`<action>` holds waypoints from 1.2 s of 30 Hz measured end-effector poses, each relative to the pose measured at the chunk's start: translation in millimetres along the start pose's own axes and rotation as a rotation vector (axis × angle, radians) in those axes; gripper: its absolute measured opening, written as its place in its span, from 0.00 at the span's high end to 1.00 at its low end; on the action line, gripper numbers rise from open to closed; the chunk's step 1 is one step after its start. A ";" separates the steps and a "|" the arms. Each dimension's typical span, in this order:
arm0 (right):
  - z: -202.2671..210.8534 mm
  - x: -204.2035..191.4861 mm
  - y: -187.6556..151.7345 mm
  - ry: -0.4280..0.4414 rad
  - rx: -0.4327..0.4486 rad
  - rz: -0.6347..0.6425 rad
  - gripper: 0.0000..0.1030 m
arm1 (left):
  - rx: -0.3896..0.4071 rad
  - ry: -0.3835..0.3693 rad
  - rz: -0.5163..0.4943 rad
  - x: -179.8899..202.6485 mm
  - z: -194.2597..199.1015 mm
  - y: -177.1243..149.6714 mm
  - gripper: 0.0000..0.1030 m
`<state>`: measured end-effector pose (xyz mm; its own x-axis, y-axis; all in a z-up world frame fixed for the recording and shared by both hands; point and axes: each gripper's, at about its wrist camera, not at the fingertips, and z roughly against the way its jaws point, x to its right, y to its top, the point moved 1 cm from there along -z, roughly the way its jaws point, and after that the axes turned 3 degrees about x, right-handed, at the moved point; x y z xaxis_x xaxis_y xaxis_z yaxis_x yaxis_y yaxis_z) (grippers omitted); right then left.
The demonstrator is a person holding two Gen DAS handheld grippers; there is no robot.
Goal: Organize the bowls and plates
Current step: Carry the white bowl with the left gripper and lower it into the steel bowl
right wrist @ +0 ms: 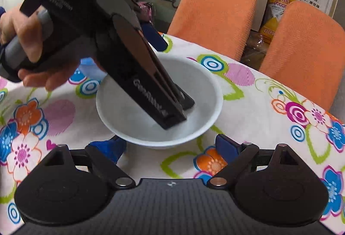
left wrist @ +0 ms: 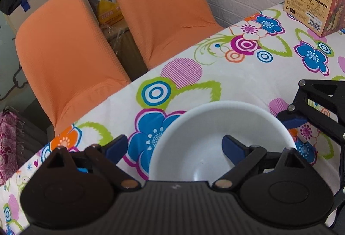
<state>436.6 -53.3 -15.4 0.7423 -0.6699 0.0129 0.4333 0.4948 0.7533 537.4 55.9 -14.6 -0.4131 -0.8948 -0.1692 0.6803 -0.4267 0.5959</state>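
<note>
Both grippers spread: left gripper [left wrist: 174,146] straddling bowl [left wrist: 204,127] rim; right gripper [right wrist: 172,145] beside it.

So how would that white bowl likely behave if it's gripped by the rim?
The white bowl looks rigid and smooth, probably ceramic or melamine, so its rim could slip between pads. Its base seems narrower than the rim, so an off-centre lift may tilt it. On the floral tablecloth, a push might drag the cloth.

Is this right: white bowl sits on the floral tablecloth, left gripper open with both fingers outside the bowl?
Not quite. The white bowl does sit on the floral tablecloth and the left gripper is open, but one of its fingers is inside the bowl, straddling the rim. The left wrist view shows it.
</note>
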 end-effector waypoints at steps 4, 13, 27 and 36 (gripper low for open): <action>-4.7 -0.9 3.1 0.010 0.057 0.032 0.25 | 0.012 -0.046 0.040 -3.2 3.9 0.3 0.30; 17.1 -15.9 8.8 -0.052 0.176 0.108 0.26 | 0.096 0.002 0.015 12.0 52.5 6.3 0.35; 140.9 -73.5 -24.8 -0.164 0.203 0.207 0.26 | 0.185 -0.056 0.021 125.8 180.2 -52.0 0.35; 198.8 -113.0 -94.4 -0.214 0.149 0.146 0.26 | 0.149 -0.146 -0.013 190.0 180.7 -110.3 0.36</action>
<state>210.2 -134.3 42.8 0.6601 -0.7067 0.2545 0.2380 0.5182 0.8215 274.4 -43.4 29.3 -0.5116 -0.8565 -0.0684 0.5820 -0.4039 0.7058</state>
